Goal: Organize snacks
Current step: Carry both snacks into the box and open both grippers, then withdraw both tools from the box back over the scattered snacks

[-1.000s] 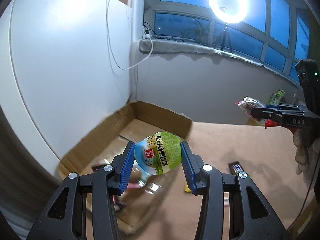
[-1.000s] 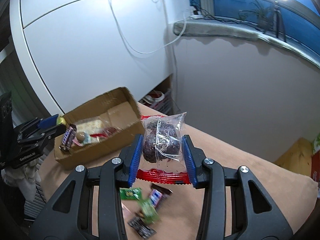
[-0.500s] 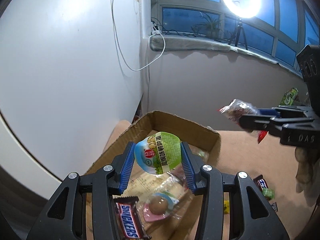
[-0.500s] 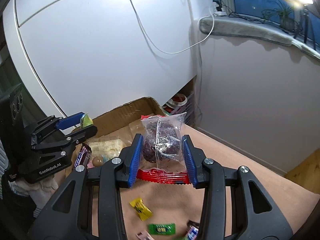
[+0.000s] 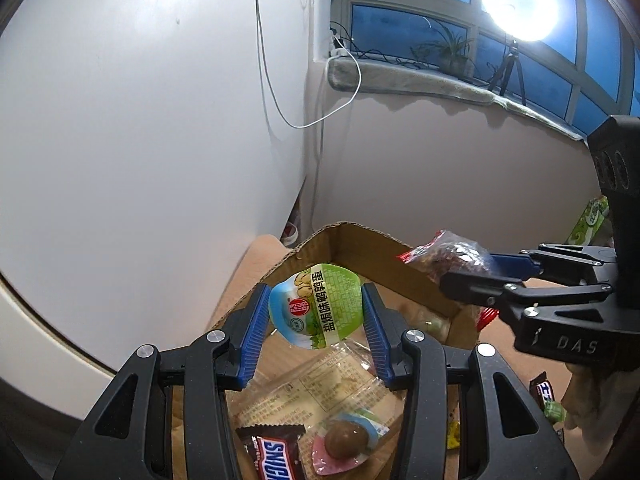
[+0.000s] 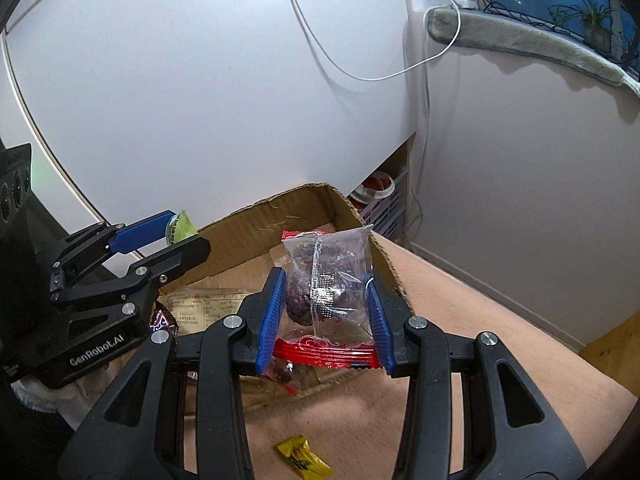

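Up close, the left gripper (image 5: 316, 312) is pinching a green-and-white sealed snack cup (image 5: 316, 306) between its blue pads (image 5: 253, 328), which are pressing on the cup's two sides and holding it in the air above the open cardboard box (image 5: 352, 240). Directly beneath it, inside the box, a Snickers bar (image 5: 272, 454) is lying beside a pink pack holding a brown egg-shaped sweet (image 5: 345, 440), and both are resting on a clear wrapped pack with printed text (image 5: 320, 388). Off to its right, the right gripper (image 6: 326, 300) is squeezing a clear packet of dark reddish-purple pieces (image 6: 326, 280) with a red strip along its lower edge; its pads are pressing the packet's sides, and the packet is hanging over the box's near right corner. The box is sitting on a tan cloth-covered surface (image 6: 500, 320), close to a white cabinet wall (image 5: 140, 120). On the cloth outside the box, a small yellow wrapped candy (image 6: 303, 456) is lying below the right gripper, and a few more small wrapped sweets are showing near the box's right side, too small to make out. Farther back, a white cable (image 5: 280, 80) is dangling down the wall from a windowsill (image 5: 420, 80), where a bright ring light (image 5: 518, 0) is shining in front of dark blue window panes.
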Action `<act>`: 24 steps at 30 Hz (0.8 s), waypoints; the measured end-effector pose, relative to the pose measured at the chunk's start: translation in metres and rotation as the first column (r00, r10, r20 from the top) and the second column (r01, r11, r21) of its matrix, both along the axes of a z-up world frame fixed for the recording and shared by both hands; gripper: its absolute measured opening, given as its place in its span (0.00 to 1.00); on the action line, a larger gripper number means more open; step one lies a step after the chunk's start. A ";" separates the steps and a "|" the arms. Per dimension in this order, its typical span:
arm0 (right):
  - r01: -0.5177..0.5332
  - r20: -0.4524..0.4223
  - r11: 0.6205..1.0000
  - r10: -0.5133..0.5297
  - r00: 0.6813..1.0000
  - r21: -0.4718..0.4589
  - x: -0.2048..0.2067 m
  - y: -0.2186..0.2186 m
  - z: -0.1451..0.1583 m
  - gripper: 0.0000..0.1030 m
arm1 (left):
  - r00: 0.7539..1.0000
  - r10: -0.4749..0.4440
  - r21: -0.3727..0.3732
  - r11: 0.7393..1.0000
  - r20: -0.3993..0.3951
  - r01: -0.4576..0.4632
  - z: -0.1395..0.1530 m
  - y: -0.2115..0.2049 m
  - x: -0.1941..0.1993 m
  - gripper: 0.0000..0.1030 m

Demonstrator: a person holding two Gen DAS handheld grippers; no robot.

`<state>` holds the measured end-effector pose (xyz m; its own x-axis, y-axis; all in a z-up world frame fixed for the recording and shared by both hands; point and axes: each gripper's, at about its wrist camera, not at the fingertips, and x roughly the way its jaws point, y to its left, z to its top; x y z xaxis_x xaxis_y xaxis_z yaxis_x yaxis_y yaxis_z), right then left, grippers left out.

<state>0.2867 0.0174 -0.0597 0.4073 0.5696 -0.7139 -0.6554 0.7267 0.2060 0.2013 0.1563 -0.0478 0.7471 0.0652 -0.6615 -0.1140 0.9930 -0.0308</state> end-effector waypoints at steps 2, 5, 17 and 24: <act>-0.009 -0.011 1.000 0.009 1.000 -0.005 0.003 0.006 -0.004 0.41 | 1.000 0.006 0.000 1.000 -0.005 -0.006 -0.002 0.001 0.001 0.44; -0.008 -0.022 1.000 0.008 1.000 -0.008 0.004 0.009 -0.008 0.41 | 1.000 0.010 -0.003 1.000 -0.009 -0.010 -0.003 0.000 0.003 0.44; 0.010 -0.010 1.000 -0.010 1.000 -0.004 0.001 0.006 -0.003 0.74 | 1.000 0.029 0.027 0.999 0.000 -0.029 0.001 -0.003 0.000 0.52; 0.032 0.012 0.999 -0.032 0.999 0.002 -0.009 -0.011 0.012 0.74 | 0.999 0.031 0.031 0.999 0.032 -0.032 0.012 -0.006 -0.011 0.52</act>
<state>0.2779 0.0068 -0.0482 0.4338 0.5570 -0.7082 -0.6339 0.7473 0.1995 0.1907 0.1499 -0.0359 0.7646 0.1093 -0.6352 -0.1444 0.9895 -0.0035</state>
